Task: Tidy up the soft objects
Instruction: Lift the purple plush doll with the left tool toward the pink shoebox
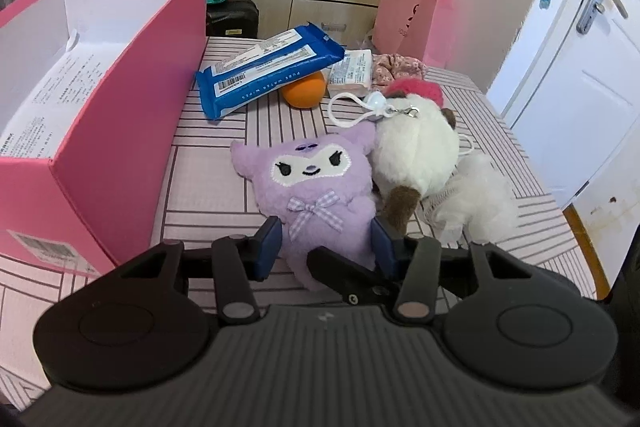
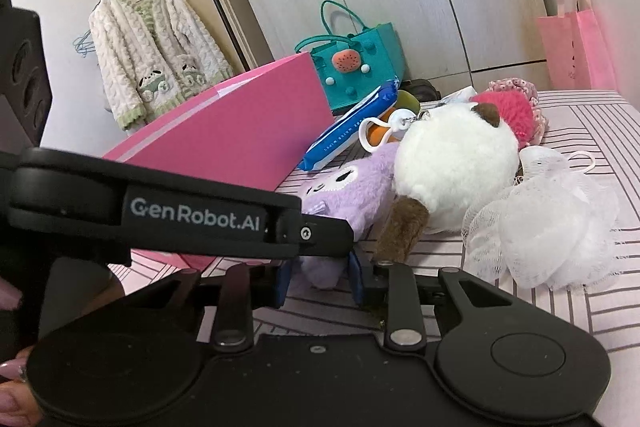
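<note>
Low in the left wrist view, the left gripper has its blue pads against both flanks of the purple plush, clamped on its lower body, apparently so the toy can be carried to the pink box standing open at the frame's left. In the right wrist view, the right gripper straddles the same toy's bottom edge at lower centre; whether its pads press I cannot tell. Right of centre, the white round plush leans on the purple one, with a white mesh pouf beside it on the striped tabletop, waiting.
</note>
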